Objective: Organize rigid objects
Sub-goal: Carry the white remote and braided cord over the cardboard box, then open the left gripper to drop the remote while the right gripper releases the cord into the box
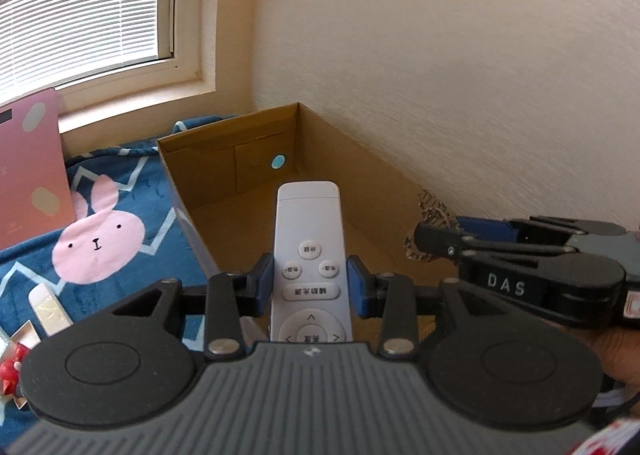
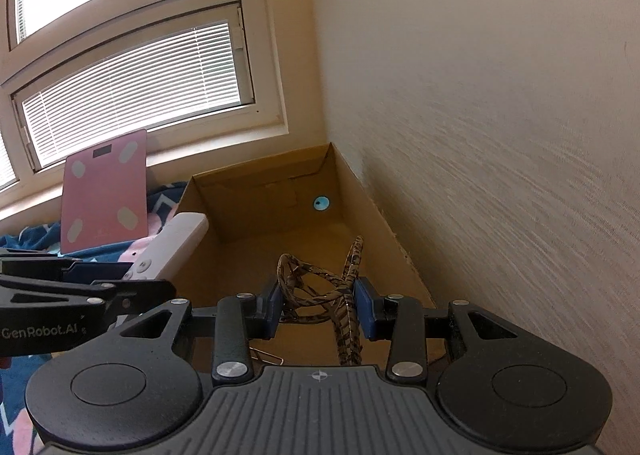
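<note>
The left gripper [image 1: 311,287] holds a white remote control [image 1: 309,251] between its blue pads, jaws closed on the remote's sides at about the level of its upper buttons. The remote points forward, buttons up, and hangs above the near left edge of an open cardboard box [image 1: 224,159] that sits in the corner against the cream wall [image 1: 460,75].

The right gripper [image 2: 316,309] grips a pair of glasses [image 2: 320,287] with a mottled brown, snakeskin-like frame, jaws closed on the tangle of its folded arms. The glasses are above the inside of the same box [image 2: 256,195], near its right wall. A round light-blue sticker [image 2: 321,202] marks the box's far inner wall. From the left wrist view the right gripper [image 1: 424,237] comes in from the right, over the box's right edge.

The box rests on a blue blanket [image 1: 132,255] printed with a pink rabbit [image 1: 96,243]. A pink bathroom scale [image 2: 104,191] leans upright below the window [image 2: 132,95] with its slatted blind. A small white and gold packet [image 1: 50,309] lies on the blanket at the left, with a red and silver item [image 1: 12,367] just beside it, too cropped to identify.
</note>
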`<state>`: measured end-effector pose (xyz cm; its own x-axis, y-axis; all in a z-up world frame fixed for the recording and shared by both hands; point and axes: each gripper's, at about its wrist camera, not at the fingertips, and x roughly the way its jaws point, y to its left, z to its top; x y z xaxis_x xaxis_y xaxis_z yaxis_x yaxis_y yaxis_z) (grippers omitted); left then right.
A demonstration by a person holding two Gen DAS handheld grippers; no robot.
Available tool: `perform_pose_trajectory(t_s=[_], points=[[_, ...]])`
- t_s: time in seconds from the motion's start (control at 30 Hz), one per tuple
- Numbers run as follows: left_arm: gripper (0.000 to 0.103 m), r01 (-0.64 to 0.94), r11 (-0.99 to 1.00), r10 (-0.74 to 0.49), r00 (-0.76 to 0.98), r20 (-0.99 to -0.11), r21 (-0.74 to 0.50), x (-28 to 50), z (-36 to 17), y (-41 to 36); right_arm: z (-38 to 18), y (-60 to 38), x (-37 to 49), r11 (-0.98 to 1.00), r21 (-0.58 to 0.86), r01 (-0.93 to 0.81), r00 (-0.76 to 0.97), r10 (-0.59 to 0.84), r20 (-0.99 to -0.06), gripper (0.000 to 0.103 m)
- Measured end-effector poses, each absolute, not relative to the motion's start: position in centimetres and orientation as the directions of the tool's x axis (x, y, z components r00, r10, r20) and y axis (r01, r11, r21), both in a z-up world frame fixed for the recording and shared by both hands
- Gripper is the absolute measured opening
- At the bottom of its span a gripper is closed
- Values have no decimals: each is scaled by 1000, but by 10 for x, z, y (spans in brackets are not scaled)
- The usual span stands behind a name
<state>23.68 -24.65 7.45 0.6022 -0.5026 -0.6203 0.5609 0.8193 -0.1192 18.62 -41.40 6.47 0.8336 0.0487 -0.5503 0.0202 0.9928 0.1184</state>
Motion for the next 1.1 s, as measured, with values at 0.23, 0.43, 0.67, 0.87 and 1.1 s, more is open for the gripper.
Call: perform_pose_trajectory(t_s=[0.23,0.43,0.67,0.87,1.1], points=[[34,558,820,-497,589,-637,-123,247,66,-256,62,-419,189,992,123,20,832,52,-552,35],[34,559,819,-498,582,-642,-129,251,59,-260,61,-420,190,993,120,21,831,49,-554,35],[45,548,824,-505,599,-622,-141,251,57,-257,58,-420,188,993,118,21,829,49,-557,35],[45,527,838,-497,630,-596,-142,248,68,-239,57,-419,186,992,122,21,828,51,-558,35],[45,483,867,-453,659,-600,-124,244,69,-218,58,-416,186,991,129,16,828,59,-558,35]])
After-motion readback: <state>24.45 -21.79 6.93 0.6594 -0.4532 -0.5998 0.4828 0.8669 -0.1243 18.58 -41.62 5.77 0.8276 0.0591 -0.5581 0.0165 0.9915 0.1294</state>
